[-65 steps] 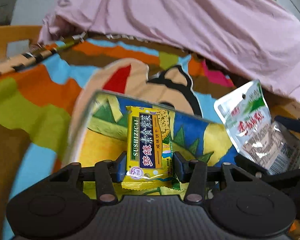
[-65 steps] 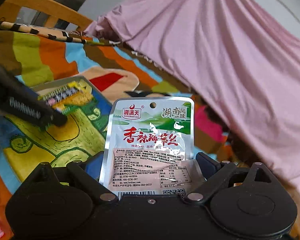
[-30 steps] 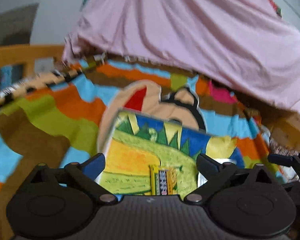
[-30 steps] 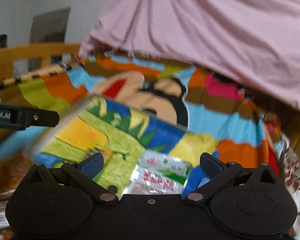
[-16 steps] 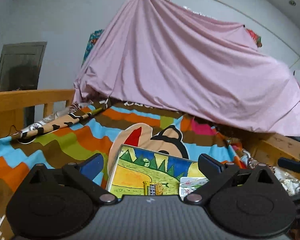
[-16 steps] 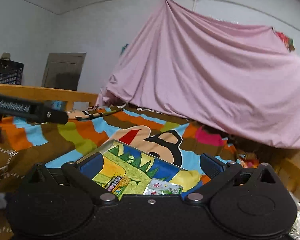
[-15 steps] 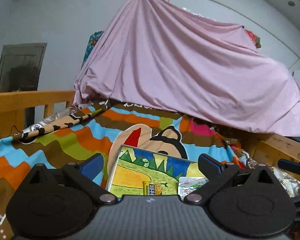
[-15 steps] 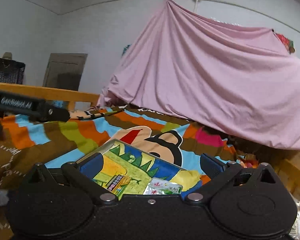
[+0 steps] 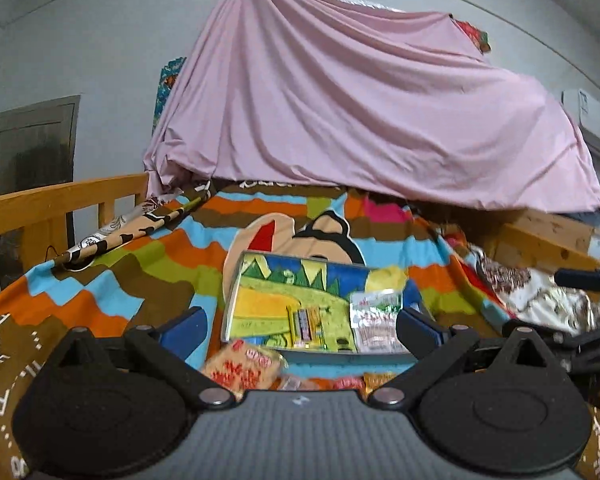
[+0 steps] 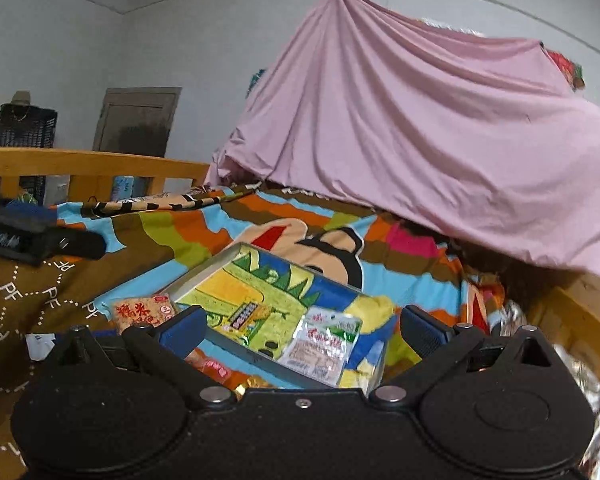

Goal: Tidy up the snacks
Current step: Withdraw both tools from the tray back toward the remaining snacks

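A shallow tray [image 9: 236, 280] [image 10: 196, 276] with a cartoon landscape inside lies on the colourful blanket. In it lie a yellow biscuit pack [image 9: 305, 325] [image 10: 247, 314] and a silver seaweed pouch [image 9: 376, 320] [image 10: 324, 346]. An orange rice-cracker pack [image 9: 242, 368] [image 10: 140, 314] lies on the blanket just in front of the tray, with other small packets [image 9: 340, 382] beside it. My left gripper [image 9: 300, 328] is open and empty, held back from the tray. My right gripper [image 10: 302, 330] is open too, also behind the tray.
A pink sheet [image 9: 360, 120] hangs over the far end of the bed. Wooden rails [image 9: 60, 204] [image 10: 88, 164] run along the left, a wooden board [image 9: 548, 236] on the right. A rolled patterned cloth [image 9: 132, 236] lies at the left; crinkled foil [image 9: 548, 304] at the right.
Both grippers let go of their packs into the tray, opened and drew back and up. Since half a second ago they moved a little further back, so loose packets in front of the tray show.
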The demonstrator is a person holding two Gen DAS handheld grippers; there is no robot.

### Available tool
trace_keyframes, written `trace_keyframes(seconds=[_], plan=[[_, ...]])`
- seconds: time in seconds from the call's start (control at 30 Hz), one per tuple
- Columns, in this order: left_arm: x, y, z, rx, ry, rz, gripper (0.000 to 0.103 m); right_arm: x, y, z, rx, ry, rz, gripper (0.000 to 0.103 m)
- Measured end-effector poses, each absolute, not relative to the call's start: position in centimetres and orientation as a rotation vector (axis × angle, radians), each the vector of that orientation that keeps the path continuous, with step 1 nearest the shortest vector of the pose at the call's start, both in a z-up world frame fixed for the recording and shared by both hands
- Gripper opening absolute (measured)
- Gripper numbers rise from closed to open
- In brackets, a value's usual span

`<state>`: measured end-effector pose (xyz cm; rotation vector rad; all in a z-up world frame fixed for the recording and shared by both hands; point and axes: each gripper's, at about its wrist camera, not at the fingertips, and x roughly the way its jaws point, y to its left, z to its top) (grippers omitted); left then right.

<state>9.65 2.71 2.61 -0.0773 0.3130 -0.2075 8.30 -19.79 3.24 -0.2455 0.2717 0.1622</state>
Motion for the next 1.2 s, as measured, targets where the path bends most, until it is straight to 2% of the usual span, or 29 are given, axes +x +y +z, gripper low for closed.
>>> trace_keyframes(seconds=[0.77, 1.2], plan=[[4.4, 1.7, 1.9, 0.029, 0.429, -0.216, 0.103, 3.4, -20.0, 2.7, -0.210, 0.426, 0.114, 0.102], [6.4, 0.5, 0.4, 0.076, 0.621, -0.279, 0.103, 4.5, -20.0, 1.6, -0.214, 0.549, 0.112, 0.102]])
